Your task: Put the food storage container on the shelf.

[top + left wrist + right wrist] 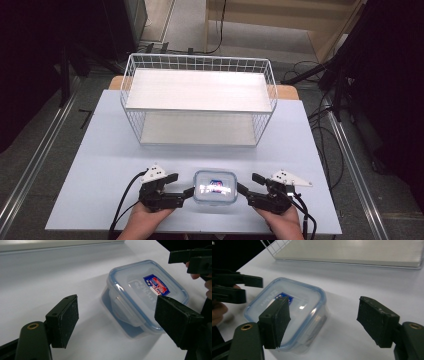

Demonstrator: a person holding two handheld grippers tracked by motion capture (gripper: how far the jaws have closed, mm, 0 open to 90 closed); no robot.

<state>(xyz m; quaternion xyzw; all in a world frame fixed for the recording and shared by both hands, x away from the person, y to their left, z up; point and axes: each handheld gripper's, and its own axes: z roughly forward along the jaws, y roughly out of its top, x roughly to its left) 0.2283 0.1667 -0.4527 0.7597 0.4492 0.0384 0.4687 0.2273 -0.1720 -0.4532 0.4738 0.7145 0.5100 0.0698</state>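
Observation:
A clear plastic box (pixel 215 186) with a blue-sealed lid and a red and blue label sits near the table's front edge, in the middle. My left gripper (pixel 181 185) lies just left of it, jaws open and pointing at its side. From the right, my right gripper (pixel 249 183) points at the box, also open. In the left gripper view the box (pixel 147 290) lies ahead and to the right, one pad (pixel 62 320) well clear of it. In the right gripper view the box (pixel 299 305) lies ahead on the left, behind the left pad (pixel 275 322). Nothing is gripped.
A white wire rack (pixel 197 100) with two pale shelves stands at the back middle of the light blue table (pixel 100 165). Bare tabletop lies between the rack and the box. Cables run over the floor at the right (pixel 325 130).

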